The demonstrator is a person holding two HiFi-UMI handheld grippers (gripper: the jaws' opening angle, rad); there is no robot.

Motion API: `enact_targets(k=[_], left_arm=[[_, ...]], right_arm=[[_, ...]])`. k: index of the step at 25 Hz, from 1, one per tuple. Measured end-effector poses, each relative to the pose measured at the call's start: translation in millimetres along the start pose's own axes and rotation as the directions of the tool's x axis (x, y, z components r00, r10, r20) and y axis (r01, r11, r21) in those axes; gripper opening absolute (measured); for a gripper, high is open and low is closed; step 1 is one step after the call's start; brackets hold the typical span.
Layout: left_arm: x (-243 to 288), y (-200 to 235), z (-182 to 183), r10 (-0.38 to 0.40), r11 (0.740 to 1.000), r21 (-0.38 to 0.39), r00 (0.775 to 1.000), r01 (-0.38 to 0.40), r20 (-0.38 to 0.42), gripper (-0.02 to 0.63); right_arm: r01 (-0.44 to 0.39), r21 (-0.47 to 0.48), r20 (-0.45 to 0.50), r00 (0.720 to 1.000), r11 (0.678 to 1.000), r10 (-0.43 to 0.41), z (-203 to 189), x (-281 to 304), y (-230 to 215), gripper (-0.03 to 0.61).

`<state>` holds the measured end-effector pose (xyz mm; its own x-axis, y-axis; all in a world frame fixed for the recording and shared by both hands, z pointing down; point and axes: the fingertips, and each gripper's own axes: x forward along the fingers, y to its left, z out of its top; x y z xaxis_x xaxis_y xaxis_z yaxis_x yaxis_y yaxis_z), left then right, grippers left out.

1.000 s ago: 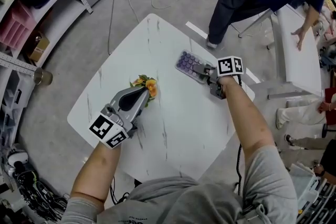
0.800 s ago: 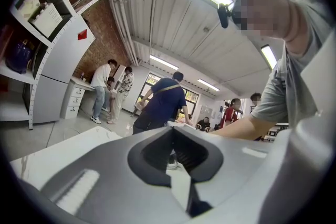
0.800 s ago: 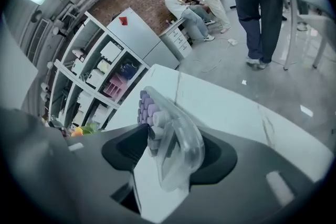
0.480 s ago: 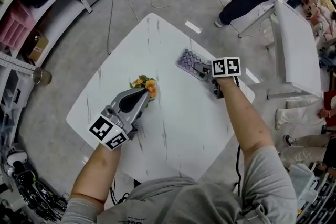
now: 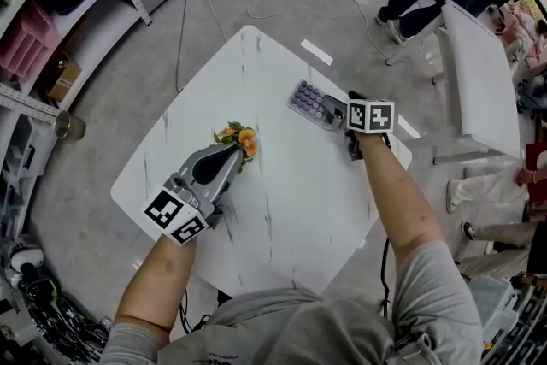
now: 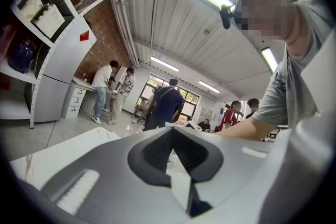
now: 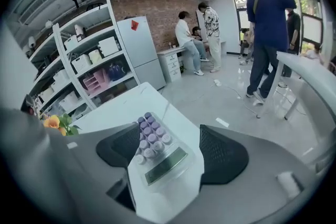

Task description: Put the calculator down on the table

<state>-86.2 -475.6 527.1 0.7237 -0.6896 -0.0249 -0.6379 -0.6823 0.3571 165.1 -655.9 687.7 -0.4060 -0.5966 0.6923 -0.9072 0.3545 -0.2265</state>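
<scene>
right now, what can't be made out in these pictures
- Calculator key labels and display: too small to read in the head or right gripper view.
- Head view: the marker cube covers the jaws of the right gripper and the calculator's near end.
- Flowers: the left gripper covers their stems in the head view, and its own view misses them, so contact is unclear.

No legible text, number or brand found. Calculator (image 7: 157,152) keys and display: print unreadable. Cubes on left gripper (image 5: 234,149) and right gripper (image 5: 338,114): black-and-white square markers, no letters. Red sticker (image 7: 136,24) on fridge (image 7: 143,52): too small.
</scene>
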Motion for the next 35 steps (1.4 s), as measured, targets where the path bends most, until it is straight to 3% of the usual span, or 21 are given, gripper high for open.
enact_targets(k=[13, 19, 27, 35], left_arm=[[-41, -33, 50, 0.028, 0.999, 0.034, 0.999, -0.029, 0.037, 0.061], [-78, -53, 79, 0.035, 0.997, 0.068, 0.999, -0.037, 0.034, 0.061], [-124, -99, 105, 0.012, 0.996, 0.094, 1.000, -0.014, 0.025, 0.061], [-139, -181, 98, 0.164, 0.980, 0.102, 0.984, -0.170, 0.067, 0.061]], right_arm=[[-0.156, -0.058, 0.217, 0.962, 0.986, 0.165, 50, -103, 80, 0.330], [-0.188, -0.108, 0.313, 0.925, 0.976, 0.213, 55, -175, 140, 0.191], [-0.162, -0.195, 0.423, 0.876, 0.967, 0.232, 39, -281, 201, 0.015], [-0.221, -0.281, 0.425, 0.844, 0.934, 0.328, 2, -359, 180, 0.003]])
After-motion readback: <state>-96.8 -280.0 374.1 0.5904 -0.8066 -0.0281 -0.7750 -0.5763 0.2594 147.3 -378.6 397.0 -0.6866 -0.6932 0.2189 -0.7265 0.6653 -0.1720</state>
